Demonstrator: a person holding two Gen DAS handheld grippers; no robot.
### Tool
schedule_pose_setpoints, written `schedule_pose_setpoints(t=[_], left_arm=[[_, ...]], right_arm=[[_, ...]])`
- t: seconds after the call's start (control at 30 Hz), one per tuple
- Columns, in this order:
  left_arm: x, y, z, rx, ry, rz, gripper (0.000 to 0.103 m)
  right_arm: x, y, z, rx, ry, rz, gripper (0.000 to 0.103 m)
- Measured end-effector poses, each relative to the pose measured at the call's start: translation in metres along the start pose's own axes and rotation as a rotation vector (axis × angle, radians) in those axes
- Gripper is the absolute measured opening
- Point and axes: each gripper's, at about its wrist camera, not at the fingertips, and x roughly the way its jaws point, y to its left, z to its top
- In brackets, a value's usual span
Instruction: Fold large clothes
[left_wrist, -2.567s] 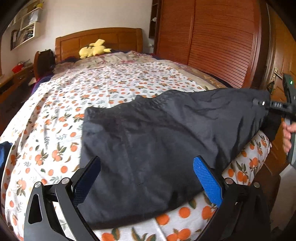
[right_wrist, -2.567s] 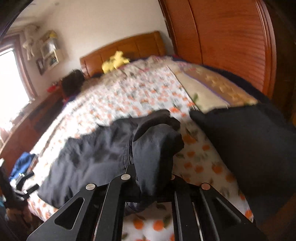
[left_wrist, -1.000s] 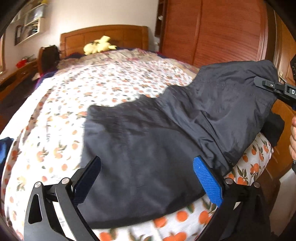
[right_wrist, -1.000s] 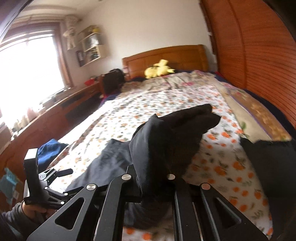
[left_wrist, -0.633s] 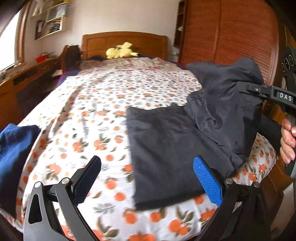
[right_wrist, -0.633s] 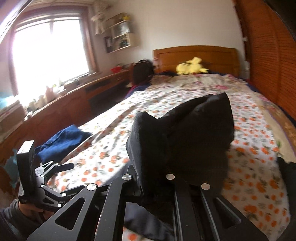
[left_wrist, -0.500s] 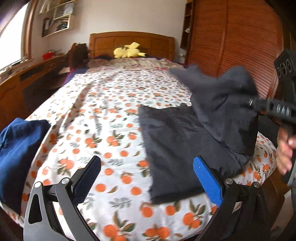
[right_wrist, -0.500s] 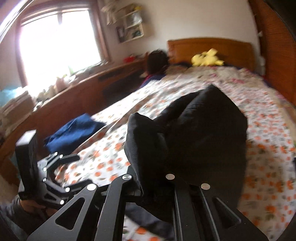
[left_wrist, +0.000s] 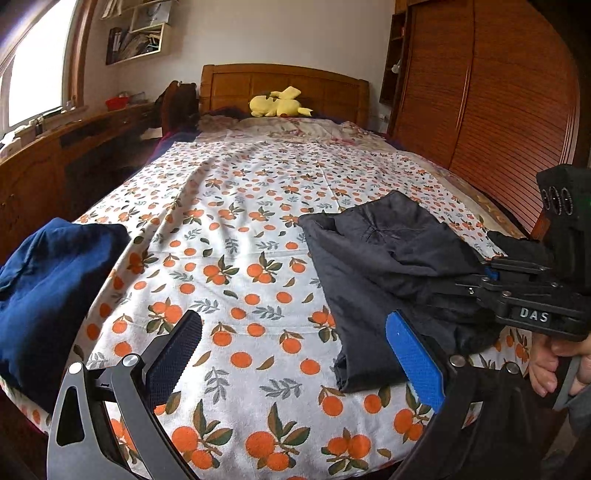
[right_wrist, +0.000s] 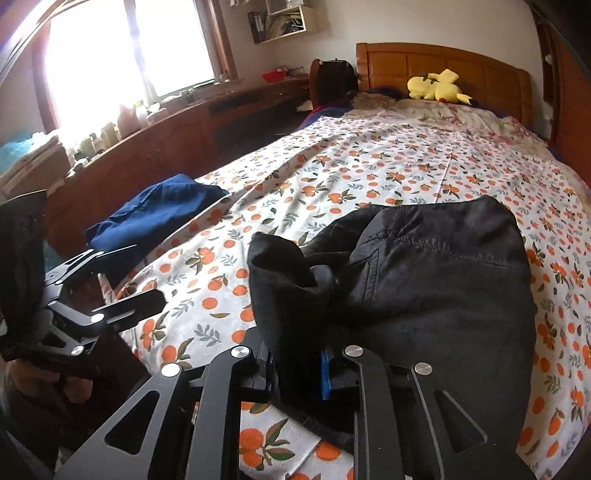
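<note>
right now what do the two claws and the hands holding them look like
Both claws are black metal frames with triangular cutouts and silver rivets. The left claw has two long textured pads, one vivid blue, the other darker. The right claw bears white letters "DAS", three round dials on its black housing, and a bit of blue at its pads. Bare fingers with a grey cuff grip its handle. No cables show.

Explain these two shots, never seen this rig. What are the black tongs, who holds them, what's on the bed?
There is no robot: a person holds one pair of tongs in each hand, each with a camera looking along its fingers. In the left view, the left tongs are open and empty over the orange-print bed. In the right view, the right tongs are shut on a bunched end of the black garment, which lies partly folded. A blue garment sits at the bed's edge, and a yellow plush toy lies by the headboard.
</note>
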Motion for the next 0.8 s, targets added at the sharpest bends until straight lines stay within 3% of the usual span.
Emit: schedule_pose_setpoints(t=[0.03,0.13,0.3,0.53,0.63,0.8], left_arm=[[-0.001,-0.002,0.001,0.002,-0.001,-0.002,0.1],[0.0,-0.011,0.004,0.01,-0.004,-0.009,0.1],[0.003,-0.03,0.01,0.032,-0.006,-0.027,0.1],[0.018,-0.056,0.016,0.044,0.004,-0.093,0.1],[0.027,-0.064,0.015,0.053,0.019,-0.119,0.1],[0.046,-0.075,0.011,0.044,0.066,-0.17,0.075]], right_arm=[[-0.004,0.001,0.0,-0.004,-0.001,0.003,0.019],[-0.018,0.004,0.001,-0.012,-0.026,0.012,0.038],[-0.042,-0.01,-0.002,0.001,-0.059,0.024,0.039],[-0.057,-0.054,-0.017,0.004,-0.039,-0.136,0.032],[-0.059,-0.072,-0.027,0.029,-0.028,-0.163,0.032],[-0.054,-0.087,-0.045,0.062,0.009,-0.165,0.033]])
